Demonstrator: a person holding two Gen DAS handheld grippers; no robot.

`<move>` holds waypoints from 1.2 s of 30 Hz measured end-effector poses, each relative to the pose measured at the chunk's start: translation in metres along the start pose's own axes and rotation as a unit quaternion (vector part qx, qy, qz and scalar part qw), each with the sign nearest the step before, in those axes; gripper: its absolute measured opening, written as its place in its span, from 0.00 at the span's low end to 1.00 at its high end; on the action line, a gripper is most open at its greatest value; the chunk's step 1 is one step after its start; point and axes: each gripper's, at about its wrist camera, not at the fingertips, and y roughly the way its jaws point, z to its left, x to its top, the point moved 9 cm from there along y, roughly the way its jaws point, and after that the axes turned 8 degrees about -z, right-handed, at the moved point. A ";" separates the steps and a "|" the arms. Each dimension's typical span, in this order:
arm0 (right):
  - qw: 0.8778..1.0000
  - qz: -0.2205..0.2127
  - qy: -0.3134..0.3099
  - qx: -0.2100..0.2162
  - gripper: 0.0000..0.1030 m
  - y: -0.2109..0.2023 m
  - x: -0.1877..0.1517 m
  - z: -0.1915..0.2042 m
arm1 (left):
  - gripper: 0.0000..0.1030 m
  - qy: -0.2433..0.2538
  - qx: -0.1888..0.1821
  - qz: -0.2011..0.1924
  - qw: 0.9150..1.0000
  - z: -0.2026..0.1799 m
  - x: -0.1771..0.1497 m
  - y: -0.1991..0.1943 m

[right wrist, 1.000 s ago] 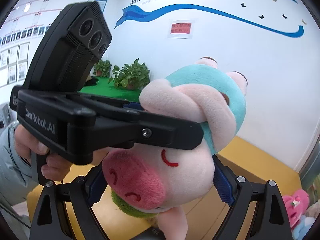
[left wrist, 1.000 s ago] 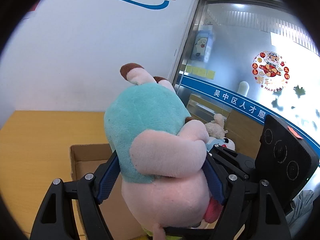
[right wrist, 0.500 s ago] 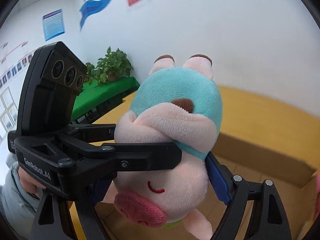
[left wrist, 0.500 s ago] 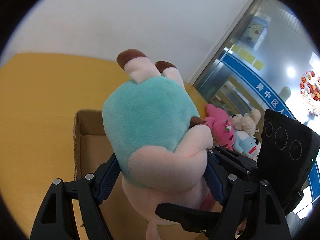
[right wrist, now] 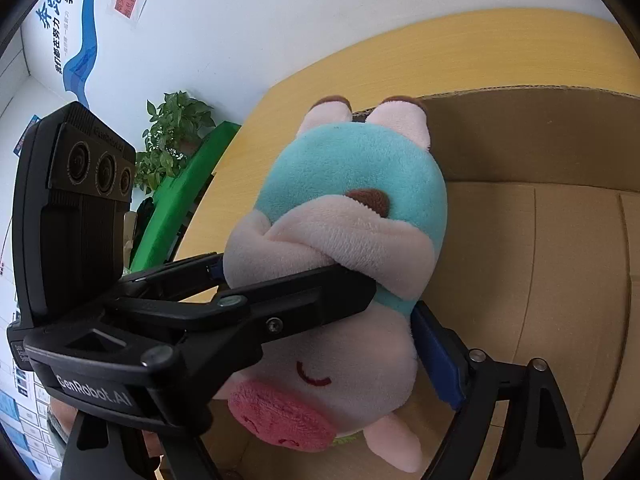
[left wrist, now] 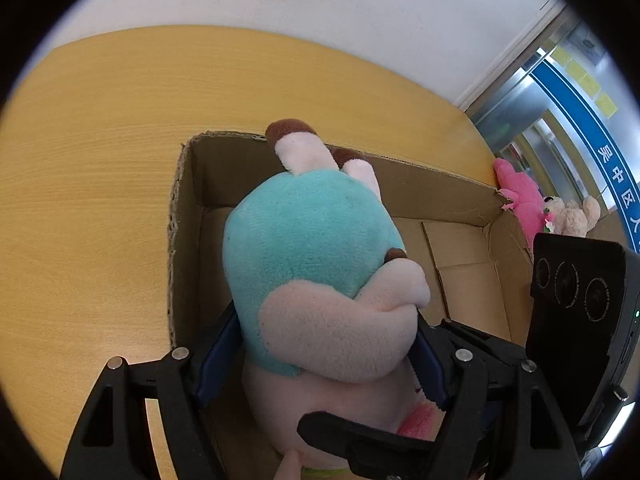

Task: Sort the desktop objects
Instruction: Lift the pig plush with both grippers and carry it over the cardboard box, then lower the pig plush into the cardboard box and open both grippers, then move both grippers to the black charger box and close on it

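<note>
Plush pig held over an open box on a wooden table.

The table [left wrist: 120,160] carries a cardboard box [left wrist: 460,248]; above its open top hangs a pink plush pig [left wrist: 316,264] in teal, head down. The left hand-held gripper [left wrist: 320,364] and right hand-held gripper [right wrist: 320,344] each clamp its body between blue pads [left wrist: 218,364]. At 3 o'clock in the left wrist view, beyond the box, lie what appear to be a pink soft toy [left wrist: 520,200] and a beige one [left wrist: 572,218].

Plush pig [left wrist: 320,264] clamped between left gripper [left wrist: 320,360] pads, above open cardboard box [left wrist: 432,196] on wooden table [left wrist: 100,160].
</note>
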 end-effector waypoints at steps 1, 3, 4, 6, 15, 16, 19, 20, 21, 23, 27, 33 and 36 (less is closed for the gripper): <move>1.000 0.001 -0.001 0.000 0.88 0.011 0.020 -0.021 | 0.75 0.001 0.001 -0.001 1.000 0.001 -0.001 -0.002; 1.000 0.005 0.000 0.007 0.92 0.036 0.059 -0.023 | 0.75 0.003 0.006 -0.003 1.000 0.003 -0.001 -0.005; 1.000 0.008 0.001 0.009 0.93 0.036 0.066 -0.023 | 0.74 0.001 0.007 -0.004 1.000 0.007 0.000 -0.006; 1.000 0.010 -0.010 0.004 0.97 0.023 0.060 -0.022 | 0.74 -0.009 -0.002 -0.018 1.000 0.009 0.003 -0.013; 0.999 -0.010 -0.040 -0.018 1.00 -0.040 0.055 -0.003 | 0.74 0.037 0.010 -0.119 0.992 -0.009 0.006 -0.096; 0.999 -0.016 -0.046 -0.023 1.00 -0.051 0.051 -0.002 | 0.74 0.046 0.016 -0.135 0.990 -0.014 0.002 -0.109; 0.994 -0.048 -0.079 -0.057 1.00 -0.088 0.058 0.000 | 0.76 0.080 0.040 -0.186 0.978 -0.046 -0.002 -0.139; 0.990 -0.063 -0.096 -0.078 1.00 -0.109 0.057 0.003 | 0.76 0.093 0.051 -0.203 0.973 -0.060 -0.006 -0.148; 0.985 -0.079 -0.115 -0.101 1.00 -0.131 0.053 0.006 | 0.76 0.107 0.057 -0.220 0.968 -0.071 -0.013 -0.160; 0.973 -0.107 -0.151 -0.137 1.00 -0.146 0.065 0.027 | 0.77 0.130 0.064 -0.248 0.958 -0.092 -0.027 -0.180; 0.945 -0.161 -0.195 -0.206 1.00 -0.178 0.058 0.063 | 0.80 0.160 0.079 -0.311 0.933 -0.131 -0.070 -0.206; 0.930 -0.191 -0.200 -0.243 1.00 -0.202 0.033 0.071 | 0.80 0.174 0.076 -0.331 0.924 -0.176 -0.122 -0.211; 0.924 -0.199 -0.202 -0.258 1.00 -0.208 0.026 0.059 | 0.80 0.172 0.069 -0.333 0.924 -0.187 -0.138 -0.215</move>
